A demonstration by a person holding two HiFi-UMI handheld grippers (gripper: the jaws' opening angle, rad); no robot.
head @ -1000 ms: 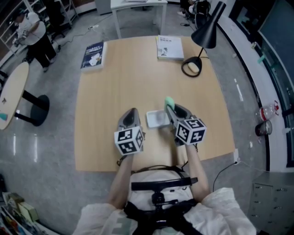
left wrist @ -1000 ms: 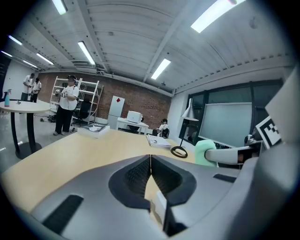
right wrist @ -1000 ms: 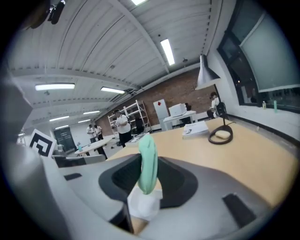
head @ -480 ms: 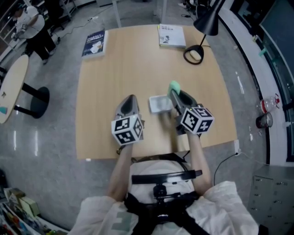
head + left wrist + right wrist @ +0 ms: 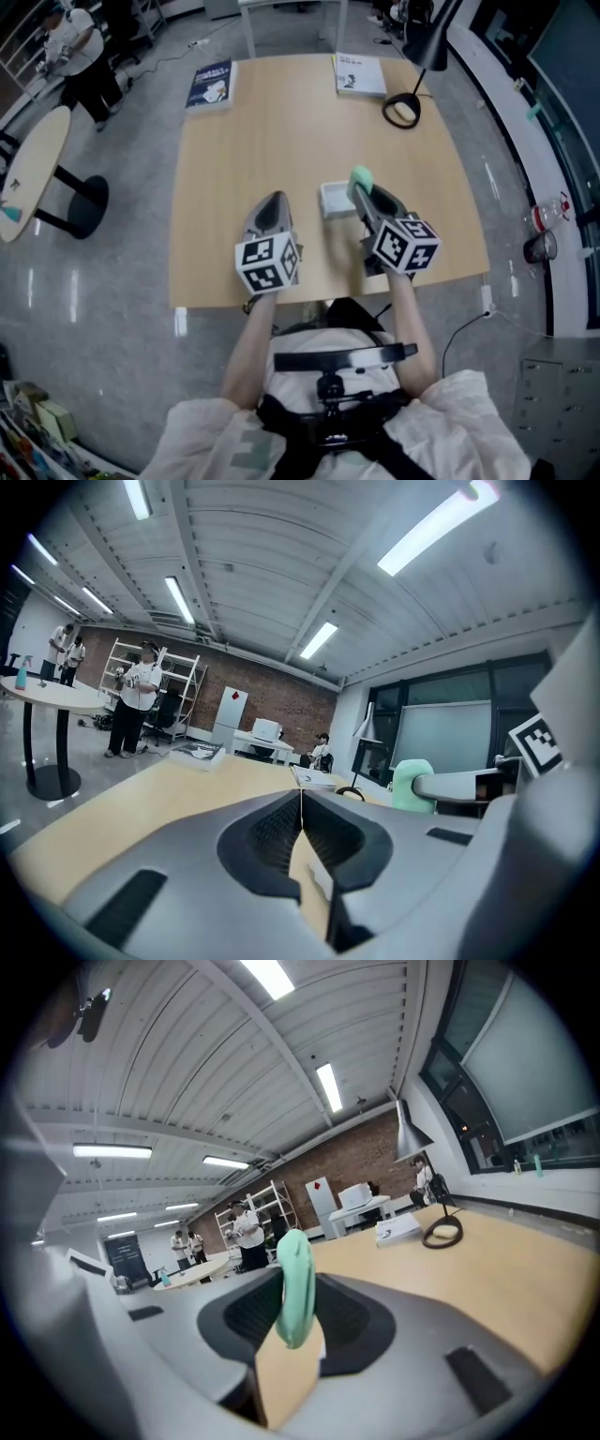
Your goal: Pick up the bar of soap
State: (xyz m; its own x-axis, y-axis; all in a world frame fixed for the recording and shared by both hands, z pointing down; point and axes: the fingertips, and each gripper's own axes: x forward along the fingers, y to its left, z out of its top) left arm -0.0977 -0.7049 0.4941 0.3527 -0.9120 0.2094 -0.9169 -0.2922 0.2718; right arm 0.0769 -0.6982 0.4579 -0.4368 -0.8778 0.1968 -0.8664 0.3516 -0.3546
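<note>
The bar of soap (image 5: 361, 177) is pale green and stands on edge between the jaws of my right gripper (image 5: 364, 190), lifted above the wooden table (image 5: 281, 131). In the right gripper view the soap (image 5: 295, 1286) fills the gap between both pads. It also shows at the right of the left gripper view as a green bar of soap (image 5: 410, 785). A white soap dish (image 5: 335, 200) lies on the table just left of the right gripper. My left gripper (image 5: 269, 208) hovers to the left of the dish, jaws pressed together with nothing in them.
A black desk lamp (image 5: 417, 66) stands at the far right corner. A white booklet (image 5: 360, 75) and a dark blue book (image 5: 209, 85) lie at the table's far edge. A round side table (image 5: 33, 169) and people stand off to the left.
Both grippers stay close to their places while the head view shifts; the right gripper keeps the soap held beside the dish.
</note>
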